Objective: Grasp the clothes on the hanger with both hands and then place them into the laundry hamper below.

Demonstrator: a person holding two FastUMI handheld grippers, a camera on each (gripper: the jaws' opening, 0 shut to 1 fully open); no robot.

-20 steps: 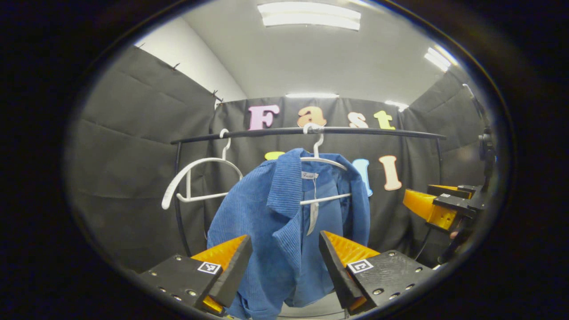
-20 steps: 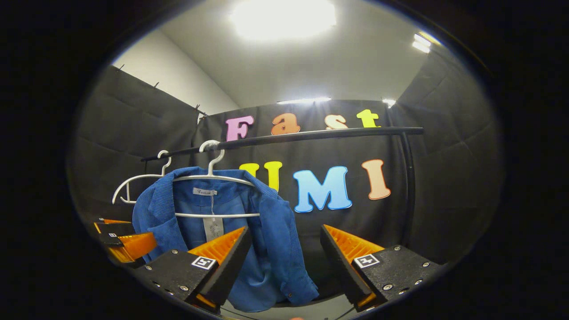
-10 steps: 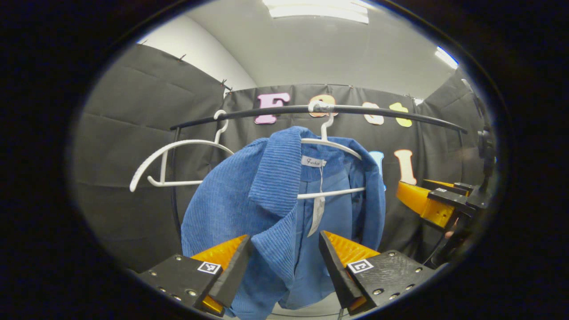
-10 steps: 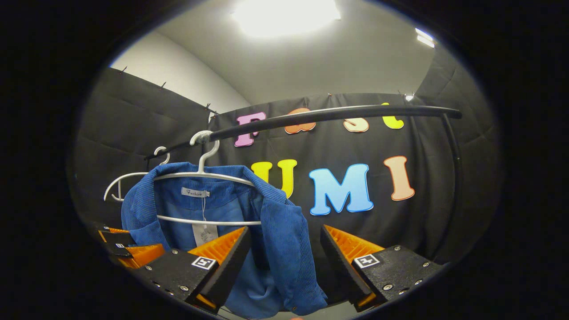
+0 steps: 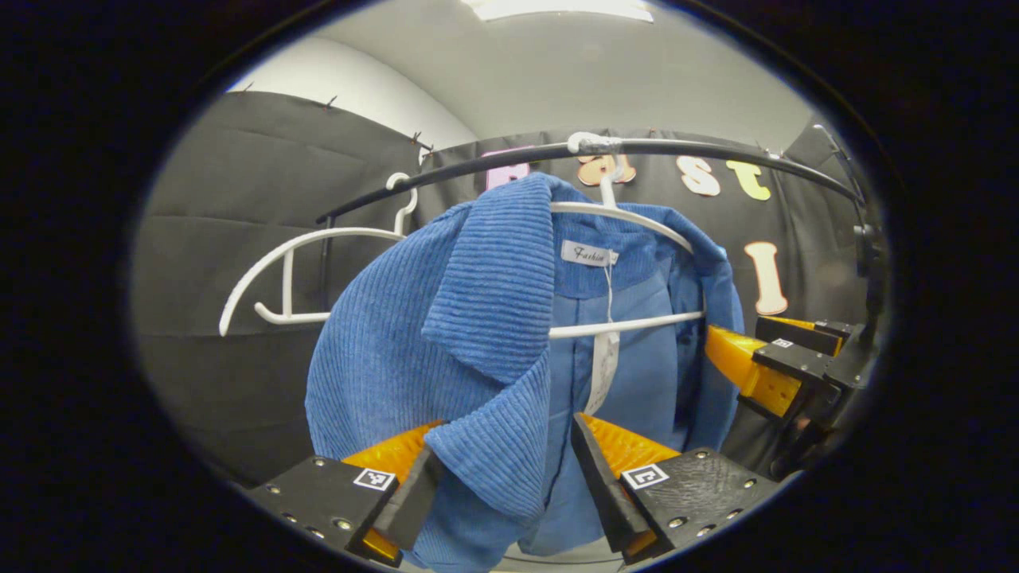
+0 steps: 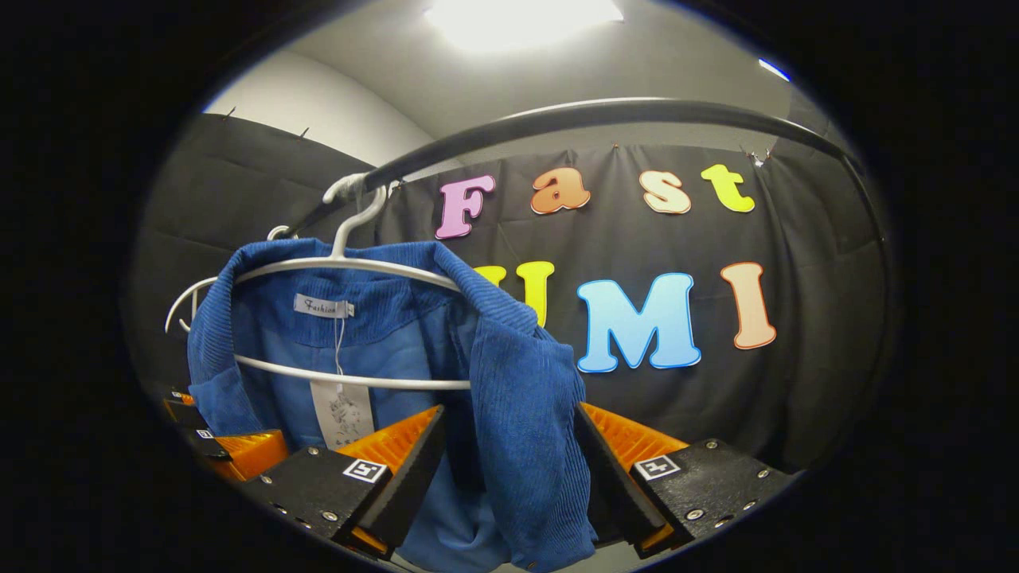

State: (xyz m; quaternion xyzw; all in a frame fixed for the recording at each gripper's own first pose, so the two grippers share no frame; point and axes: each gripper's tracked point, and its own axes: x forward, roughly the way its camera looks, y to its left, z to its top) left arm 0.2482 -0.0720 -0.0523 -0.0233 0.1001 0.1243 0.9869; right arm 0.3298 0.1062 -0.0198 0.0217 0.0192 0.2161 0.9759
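A blue corduroy jacket hangs on a white hanger from a black rail. My left gripper is open, and the jacket's left front panel with its lapel hangs down between its fingers. My right gripper is open too, with the jacket's right front edge between its fingers. The right gripper also shows at the right of the left gripper view, beside the jacket. The left gripper shows low at the left of the right gripper view.
A second, bare white hanger hangs on the same rail to the jacket's left. A paper tag dangles inside the collar. The rail's upright post stands behind the bare hanger.
Both grippers have moved forward and up towards the jacket, which looms larger. The front panels now sit between each gripper's open fingers. The jacket still hangs on its hanger.
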